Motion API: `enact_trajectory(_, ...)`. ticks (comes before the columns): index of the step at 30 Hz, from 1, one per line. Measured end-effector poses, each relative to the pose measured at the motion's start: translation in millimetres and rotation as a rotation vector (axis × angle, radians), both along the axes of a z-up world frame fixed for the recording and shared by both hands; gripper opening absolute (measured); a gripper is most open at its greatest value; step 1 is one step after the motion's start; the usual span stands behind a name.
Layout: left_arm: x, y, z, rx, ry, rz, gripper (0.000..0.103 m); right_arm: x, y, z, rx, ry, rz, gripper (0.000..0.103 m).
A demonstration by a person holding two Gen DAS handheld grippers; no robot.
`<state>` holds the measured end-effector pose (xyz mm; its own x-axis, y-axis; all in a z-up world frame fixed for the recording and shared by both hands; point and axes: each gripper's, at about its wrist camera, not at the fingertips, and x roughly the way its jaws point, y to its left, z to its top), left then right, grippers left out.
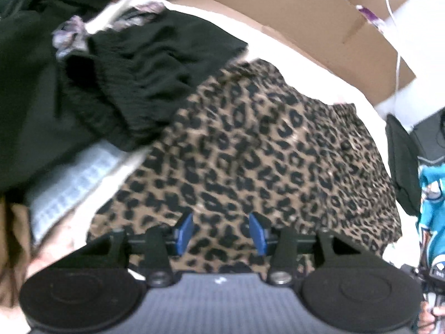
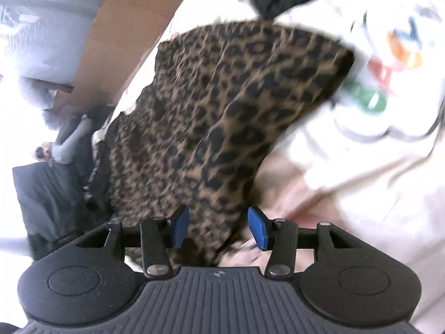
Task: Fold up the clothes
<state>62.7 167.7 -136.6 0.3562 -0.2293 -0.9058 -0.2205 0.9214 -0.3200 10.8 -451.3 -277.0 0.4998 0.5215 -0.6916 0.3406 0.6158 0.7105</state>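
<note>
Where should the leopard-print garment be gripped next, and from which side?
Probably the leopard-print garment at its near hem edge, from above: both open tools, left and right, already point down there, and that edge lies flat and uncovered.

Everything's sitting on a white surface. A leopard-print garment is spread flat on it, with a crumpled black garment just beside it overlapping one edge. A white printed shirt lies on the other side, touching the leopard one, and a cardboard box stands along the far edge.
</note>
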Motion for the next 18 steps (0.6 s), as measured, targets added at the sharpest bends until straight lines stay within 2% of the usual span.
enact_trajectory(4, 7.4, -31.1, 0.8, -0.047, 0.028, -0.056, 0.052, 0.8, -21.0, 4.4, -0.085, -0.042, -0.038, 0.050)
enact_trajectory(10, 23.3, -79.2, -2.0, -0.085, 0.080, -0.166, 0.052, 8.8, -51.3, 13.5, -0.250, -0.093, -0.068, 0.050)
enact_trajectory(14, 30.6, -107.7, -2.7, -0.137, 0.120, -0.218, 0.054, 16.8, -71.3, 9.8, -0.288, -0.107, -0.134, 0.051)
enact_trajectory(18, 32.9, -138.5, -6.7, -0.180, 0.154, -0.266, 0.056, 22.0, -86.0, 3.1, -0.305, -0.107, -0.194, 0.056)
